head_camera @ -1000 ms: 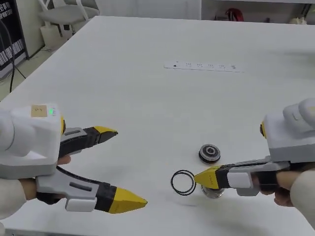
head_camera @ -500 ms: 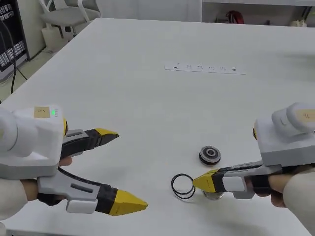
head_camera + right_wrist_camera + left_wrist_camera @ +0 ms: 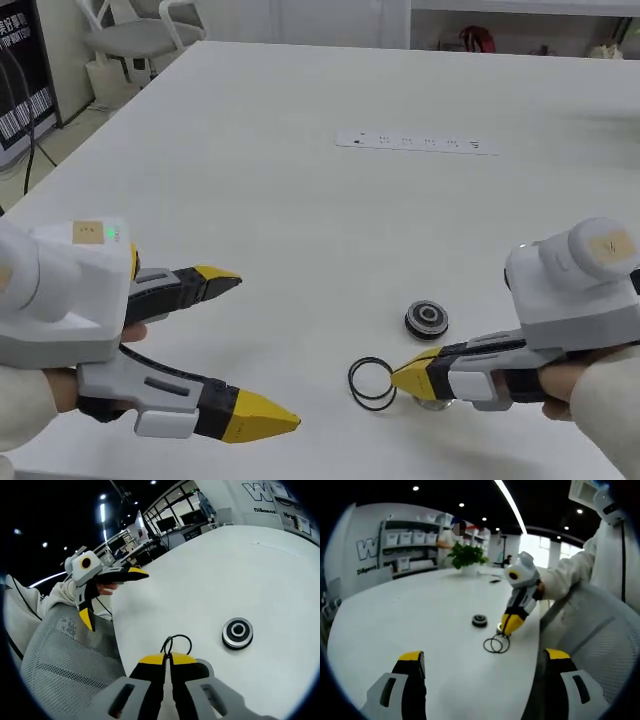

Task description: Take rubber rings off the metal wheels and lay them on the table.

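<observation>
Now the right gripper [image 3: 399, 376] pinches the flat-lying rubber ring [image 3: 351, 378] in shut jaws; the left gripper [image 3: 265, 350] gapes open.

On the table [image 3: 300, 200], rubber rings [image 3: 371, 383] lie before the wheel [image 3: 427, 317].

White table [image 3: 300, 200], wide and matte. At the far side, a flat white power strip [image 3: 415, 141]. Toward the near edge, a dark metal wheel [image 3: 427, 317] lying on its side. Just in front of it, thin black rubber rings [image 3: 372, 383], overlapping, resting on the top. Right beside them, a second wheel [image 3: 432, 400], mostly hidden.
</observation>
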`<state>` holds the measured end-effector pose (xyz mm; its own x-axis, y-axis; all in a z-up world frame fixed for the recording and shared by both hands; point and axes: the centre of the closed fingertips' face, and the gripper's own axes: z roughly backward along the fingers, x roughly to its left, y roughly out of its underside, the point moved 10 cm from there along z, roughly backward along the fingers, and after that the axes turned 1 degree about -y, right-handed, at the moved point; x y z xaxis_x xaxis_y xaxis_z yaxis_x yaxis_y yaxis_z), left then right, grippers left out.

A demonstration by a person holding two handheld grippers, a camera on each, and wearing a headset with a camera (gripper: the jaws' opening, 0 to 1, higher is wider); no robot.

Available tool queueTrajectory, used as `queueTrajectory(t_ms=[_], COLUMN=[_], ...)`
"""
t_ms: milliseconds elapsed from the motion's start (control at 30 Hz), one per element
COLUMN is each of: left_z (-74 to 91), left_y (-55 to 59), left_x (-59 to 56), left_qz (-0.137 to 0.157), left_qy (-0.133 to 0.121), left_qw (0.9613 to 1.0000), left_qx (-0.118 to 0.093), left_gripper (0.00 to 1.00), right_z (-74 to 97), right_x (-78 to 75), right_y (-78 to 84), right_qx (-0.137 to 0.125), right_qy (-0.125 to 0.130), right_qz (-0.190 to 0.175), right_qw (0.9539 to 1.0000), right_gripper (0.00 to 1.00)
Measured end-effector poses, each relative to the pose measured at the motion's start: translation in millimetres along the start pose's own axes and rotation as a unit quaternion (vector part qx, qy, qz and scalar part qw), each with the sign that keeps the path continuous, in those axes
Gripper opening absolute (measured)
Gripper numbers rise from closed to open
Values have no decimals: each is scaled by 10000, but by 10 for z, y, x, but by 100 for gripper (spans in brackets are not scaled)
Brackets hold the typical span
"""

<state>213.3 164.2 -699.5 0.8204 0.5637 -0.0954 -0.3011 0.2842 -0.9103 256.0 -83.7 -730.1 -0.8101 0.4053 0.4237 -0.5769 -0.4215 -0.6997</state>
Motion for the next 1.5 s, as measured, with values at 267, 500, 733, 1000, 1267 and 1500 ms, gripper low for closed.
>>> queueTrajectory(t_ms=[267, 500, 733, 1000, 1267, 1500], left_z=[-6, -5, -3, 2, 5, 6], left_y=[7, 16, 14, 14, 15, 14], left_x=[-1, 3, 3, 3, 3, -1], left_qz=[16, 26, 35, 31, 28, 27], left_qy=[21, 0, 6, -2, -16, -21], left_qw=[10000, 10000, 10000, 10000, 10000, 9999], left_qx=[35, 81, 73, 76, 83, 97], left_gripper=[100, 100, 100, 100, 100, 100], right_z=[-3, -12, -32, -47, -16, 31], right_x=[-11, -6, 15, 11, -37, -60], right_y=[9, 12, 12, 5, -2, -19], right_qx=[34, 58, 108, 170, 127, 36], right_qy=[20, 27, -60, -23, 80, 173], right_qz=[30, 108, 231, 514, 533, 491], right_qw=[10000, 9999, 9997, 9985, 9985, 9986], right_gripper=[4, 8, 11, 14, 14, 15])
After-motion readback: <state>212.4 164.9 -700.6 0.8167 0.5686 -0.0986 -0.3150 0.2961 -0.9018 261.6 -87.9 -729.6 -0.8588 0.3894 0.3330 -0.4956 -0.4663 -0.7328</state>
